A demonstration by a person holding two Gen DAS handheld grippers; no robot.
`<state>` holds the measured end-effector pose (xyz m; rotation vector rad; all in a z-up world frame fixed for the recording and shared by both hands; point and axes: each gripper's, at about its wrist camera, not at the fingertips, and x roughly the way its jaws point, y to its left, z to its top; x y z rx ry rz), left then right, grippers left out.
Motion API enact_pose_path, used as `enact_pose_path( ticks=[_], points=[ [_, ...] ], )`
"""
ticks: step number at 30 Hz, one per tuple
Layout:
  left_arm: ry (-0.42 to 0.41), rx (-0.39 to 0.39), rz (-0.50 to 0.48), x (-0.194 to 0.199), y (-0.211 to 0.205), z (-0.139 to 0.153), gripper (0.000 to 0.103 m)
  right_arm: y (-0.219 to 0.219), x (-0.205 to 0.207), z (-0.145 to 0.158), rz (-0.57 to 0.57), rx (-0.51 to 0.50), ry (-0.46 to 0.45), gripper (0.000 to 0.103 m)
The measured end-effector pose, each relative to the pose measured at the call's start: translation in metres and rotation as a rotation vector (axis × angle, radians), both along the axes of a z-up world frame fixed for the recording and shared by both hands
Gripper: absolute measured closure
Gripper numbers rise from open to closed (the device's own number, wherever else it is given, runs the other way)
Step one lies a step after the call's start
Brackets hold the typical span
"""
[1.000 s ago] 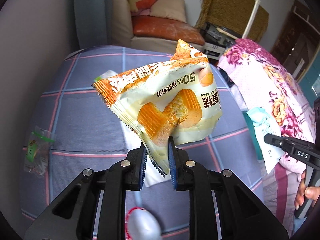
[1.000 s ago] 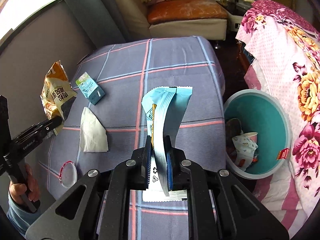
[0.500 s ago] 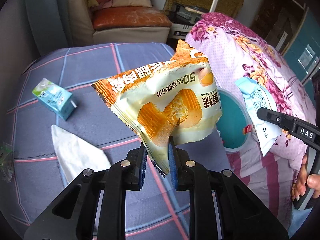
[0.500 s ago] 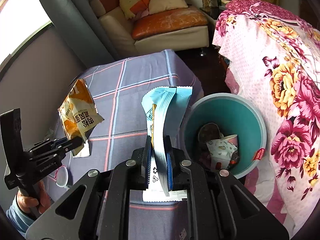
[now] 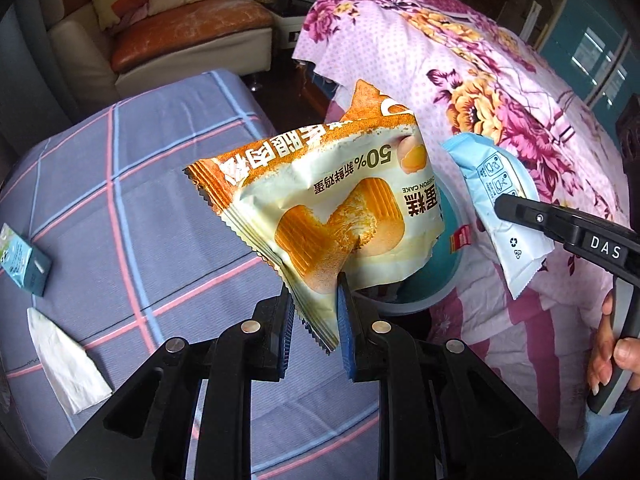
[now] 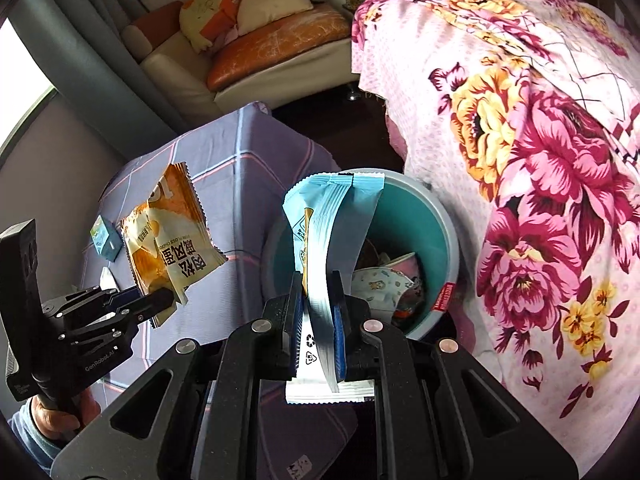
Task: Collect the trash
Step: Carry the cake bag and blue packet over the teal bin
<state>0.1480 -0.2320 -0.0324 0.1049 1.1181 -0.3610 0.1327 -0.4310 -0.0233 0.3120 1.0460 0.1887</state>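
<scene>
My left gripper (image 5: 314,312) is shut on an orange and cream cake wrapper (image 5: 336,200), held in the air at the table's right edge; it also shows in the right wrist view (image 6: 168,240). My right gripper (image 6: 318,308) is shut on a light blue and white wrapper (image 6: 328,220), held upright over the near rim of the teal trash bin (image 6: 436,232). The bin holds a paper cup, a printed mask and other trash. In the left wrist view the bin (image 5: 448,280) is mostly hidden behind the cake wrapper, and the blue wrapper (image 5: 500,200) hangs above it.
A small blue carton (image 5: 24,260) and a white tissue (image 5: 64,364) lie on the plaid-covered table (image 5: 140,200). A floral-covered bed (image 6: 540,160) stands right of the bin. A sofa with cushions (image 6: 260,48) is at the back.
Both grippers have swung right with their wrappers, from over the table toward the bin. The bin now lies directly under the right gripper's wrapper.
</scene>
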Motion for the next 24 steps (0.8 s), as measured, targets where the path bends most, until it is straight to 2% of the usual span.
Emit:
enact_pose_path(
  ticks=[6, 17, 22, 24],
  points=[
    [0.011, 0.013, -0.038, 0.012, -0.033, -0.007, 0.082, -0.025, 0.010, -0.009, -0.032, 0.006, 0.020, 0.090],
    [0.051, 0.017, -0.053, 0.031, -0.053, -0.027, 0.082, -0.044, 0.026, -0.019, -0.056, 0.005, 0.042, 0.090],
    [0.058, 0.008, -0.062, 0.038, -0.054, -0.030, 0.078, -0.048, 0.029, -0.020, -0.068, 0.007, 0.045, 0.090],
    [0.051, 0.005, -0.064, 0.039, -0.055, -0.028, 0.069, -0.049, 0.029, -0.020, -0.072, 0.006, 0.047, 0.090]
  ],
)
